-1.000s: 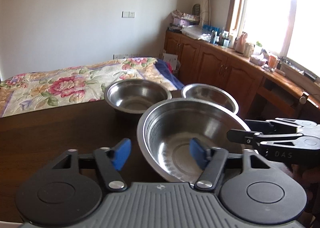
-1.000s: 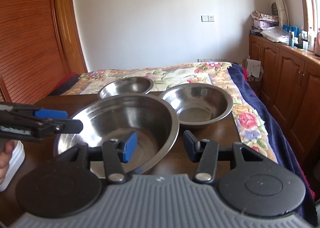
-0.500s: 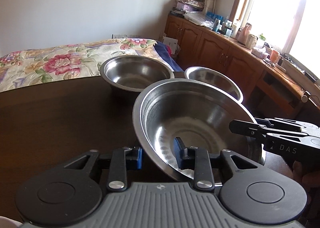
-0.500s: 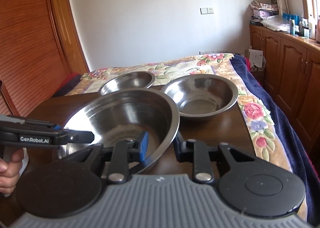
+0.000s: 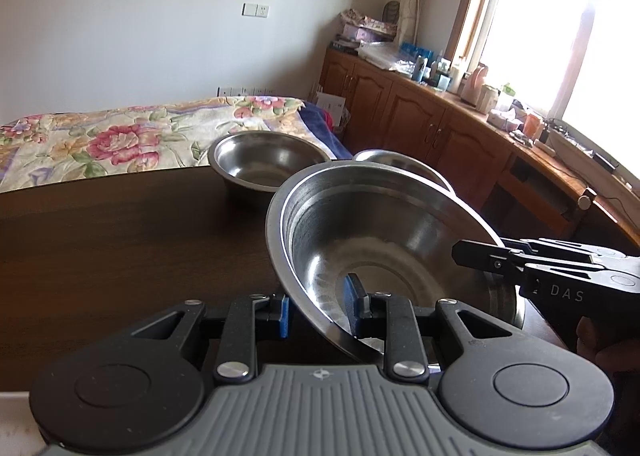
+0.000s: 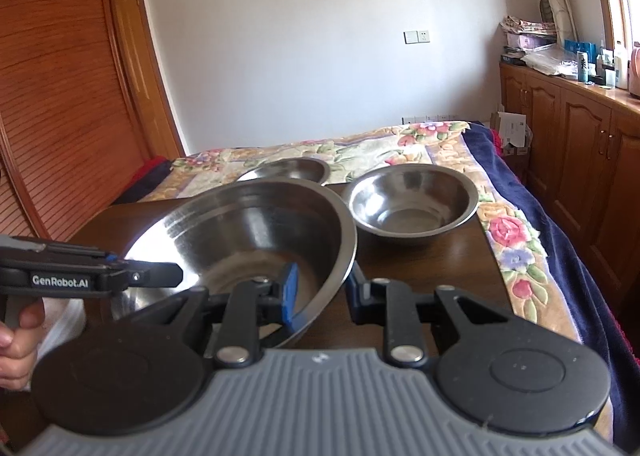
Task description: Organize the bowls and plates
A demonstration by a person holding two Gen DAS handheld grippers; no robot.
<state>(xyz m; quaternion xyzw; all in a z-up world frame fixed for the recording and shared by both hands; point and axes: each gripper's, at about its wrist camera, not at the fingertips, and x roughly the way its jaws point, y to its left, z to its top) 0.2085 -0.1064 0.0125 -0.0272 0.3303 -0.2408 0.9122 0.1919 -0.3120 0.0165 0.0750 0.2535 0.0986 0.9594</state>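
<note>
A large steel bowl point(image 5: 384, 240) point(image 6: 256, 236) hangs tilted above the dark wooden table point(image 5: 120, 248), held from both sides. My left gripper point(image 5: 318, 310) is shut on its near left rim. My right gripper point(image 6: 320, 292) is shut on its near right rim. Each gripper shows in the other's view: the right gripper point(image 5: 540, 268) and the left gripper point(image 6: 92, 276). Two smaller steel bowls rest on the table behind it: one bowl point(image 5: 268, 163) point(image 6: 412, 203) in plain sight and a second bowl point(image 5: 400, 159) point(image 6: 288, 169) mostly hidden by the big one.
A bed with a floral cover point(image 5: 120, 135) lies past the table's far edge. Wooden cabinets point(image 5: 440, 135) with clutter run along the window wall on the right. A slatted wooden door point(image 6: 52, 95) stands on the left. Something white point(image 6: 60, 320) sits by a hand point(image 6: 16, 344).
Both grippers went from open astride the big bowl's rim to shut on it. The bowl has since risen off the table and tilted.
</note>
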